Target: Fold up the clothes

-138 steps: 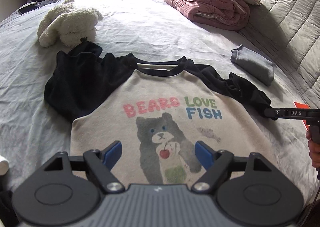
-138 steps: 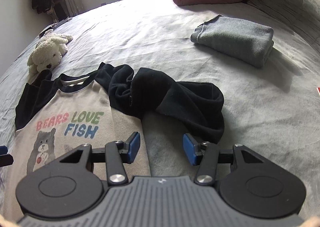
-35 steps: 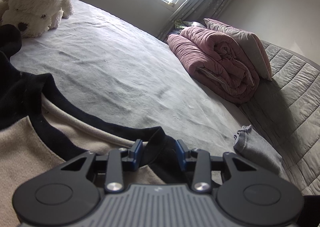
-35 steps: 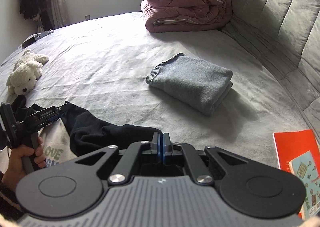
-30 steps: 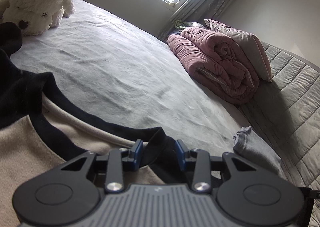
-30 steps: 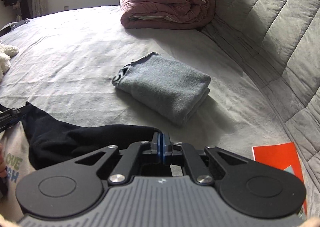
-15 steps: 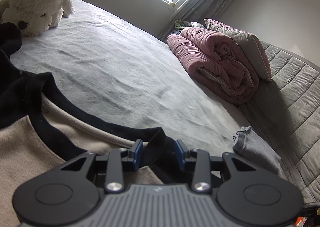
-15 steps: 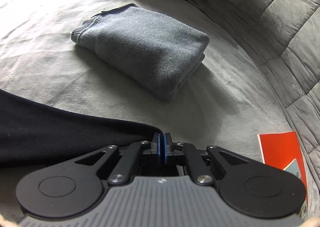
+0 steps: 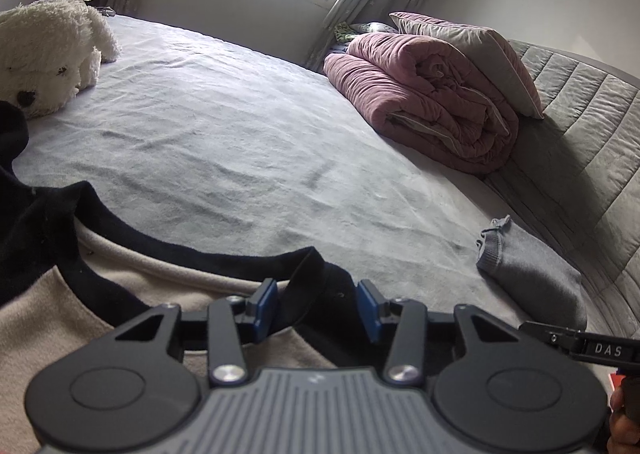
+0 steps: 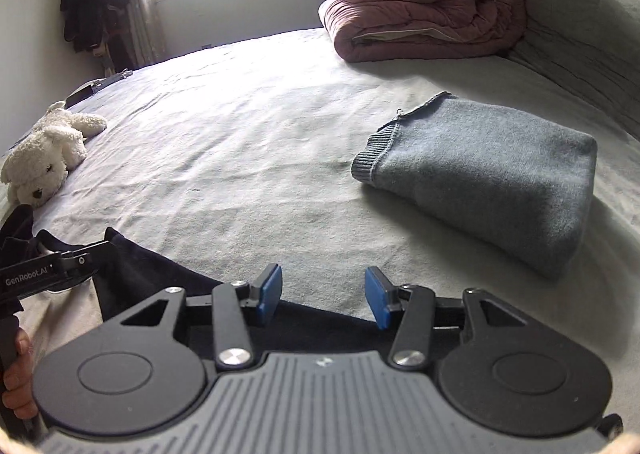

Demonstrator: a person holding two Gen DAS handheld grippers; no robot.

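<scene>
The beige shirt (image 9: 40,318) with black collar (image 9: 304,274) and black sleeves lies flat on the grey bed (image 9: 240,141). My left gripper (image 9: 318,308) is open, low over the shirt's right shoulder, and the collar's edge runs between its blue pads (image 9: 266,304). My right gripper (image 10: 324,298) is open just above the stretched-out black sleeve (image 10: 152,274), with nothing held between its fingers. The left gripper's body (image 10: 52,274) and the hand (image 10: 16,374) holding it show at the left of the right wrist view.
A folded grey sweater (image 10: 488,181) lies on the bed just past the sleeve's end. A rolled pink duvet (image 9: 420,93) and a pillow rest against the quilted headboard (image 9: 580,125). A white plush dog (image 9: 44,49) sits far left.
My right gripper, shut on the black sleeve and drawing it out toward the grey sweater, has opened and let it go. The left gripper has stayed at the collar.
</scene>
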